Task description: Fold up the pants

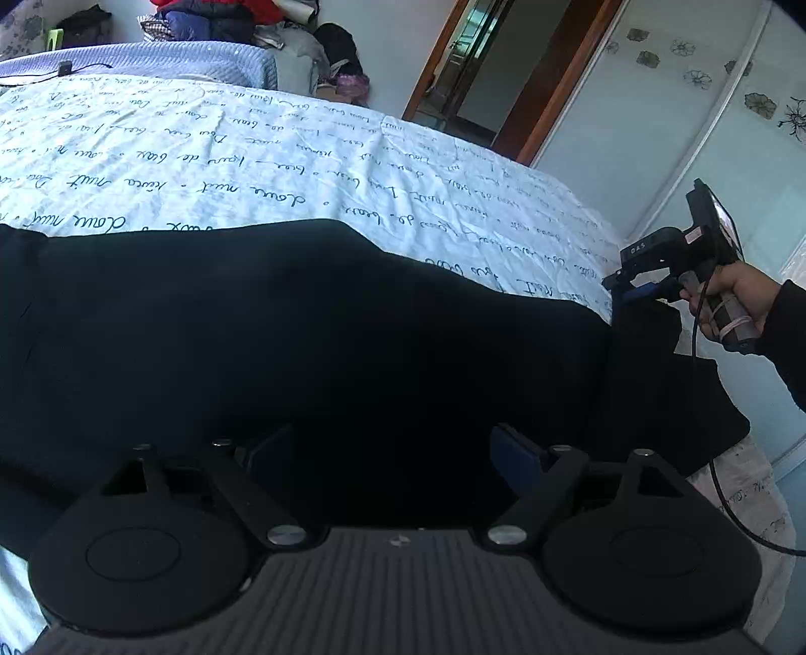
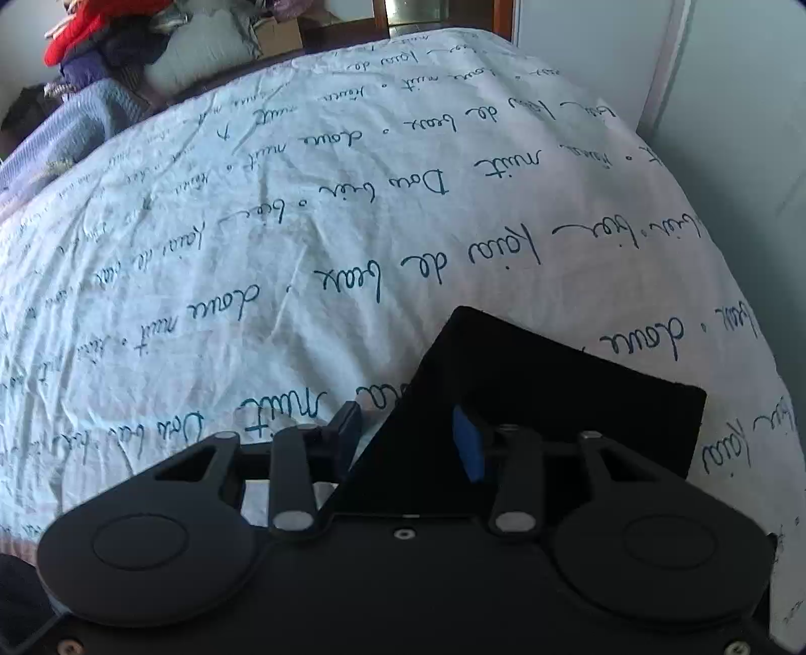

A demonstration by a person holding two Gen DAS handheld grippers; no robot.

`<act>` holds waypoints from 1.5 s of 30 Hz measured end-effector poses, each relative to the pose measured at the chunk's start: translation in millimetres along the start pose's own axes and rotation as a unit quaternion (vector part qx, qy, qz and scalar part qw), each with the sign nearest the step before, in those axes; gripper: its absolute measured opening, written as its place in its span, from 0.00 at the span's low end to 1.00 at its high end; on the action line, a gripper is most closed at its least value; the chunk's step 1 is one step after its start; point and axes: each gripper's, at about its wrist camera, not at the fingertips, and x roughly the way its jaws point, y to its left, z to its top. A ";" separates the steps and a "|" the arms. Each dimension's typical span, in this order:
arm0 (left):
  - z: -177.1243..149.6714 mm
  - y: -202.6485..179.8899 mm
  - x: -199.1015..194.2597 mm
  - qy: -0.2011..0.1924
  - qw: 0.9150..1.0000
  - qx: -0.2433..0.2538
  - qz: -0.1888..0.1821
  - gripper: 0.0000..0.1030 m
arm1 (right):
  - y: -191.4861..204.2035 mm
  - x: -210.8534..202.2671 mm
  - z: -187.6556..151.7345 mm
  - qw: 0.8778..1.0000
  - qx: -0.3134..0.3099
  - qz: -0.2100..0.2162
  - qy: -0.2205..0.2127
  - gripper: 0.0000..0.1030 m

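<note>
Black pants (image 1: 302,327) lie stretched across a white bedsheet with dark handwriting print (image 1: 201,151), one end hanging over the bed's right edge. My left gripper (image 1: 395,453) hovers low over the dark cloth, open, jaws wide apart. A hand holds my right gripper (image 1: 629,289) at the bed's right edge by that end of the pants. In the right wrist view a squared corner of the pants (image 2: 554,393) lies on the sheet (image 2: 302,226). Its slanted edge runs between the right gripper's (image 2: 408,436) blue pads, which stand apart and do not press on it.
A pile of clothes (image 1: 211,20) and a blue blanket (image 1: 151,60) sit at the bed's far side. A doorway (image 1: 483,75) and a flower-patterned wardrobe door (image 1: 705,126) stand right of the bed. A cable (image 1: 705,428) hangs from the right gripper.
</note>
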 end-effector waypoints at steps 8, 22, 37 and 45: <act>4.5 3.3 -3.4 0.005 1.000 -0.003 0.004 0.89 | -11.6 -4.3 -10.0 0.999 -0.001 0.000 -0.038 0.12; 5.2 -5.7 -7.9 0.007 1.000 0.004 0.020 0.92 | -110.0 -149.7 -117.8 0.967 0.101 0.144 -0.185 0.05; 1.8 -73.5 -10.2 0.015 0.999 0.030 -0.028 0.92 | -219.5 -118.7 -226.2 0.911 0.279 0.249 -0.175 0.08; -7.6 -135.5 8.3 0.001 0.993 0.117 -0.034 0.92 | -225.9 -83.5 -226.8 0.890 0.341 0.284 -0.102 0.26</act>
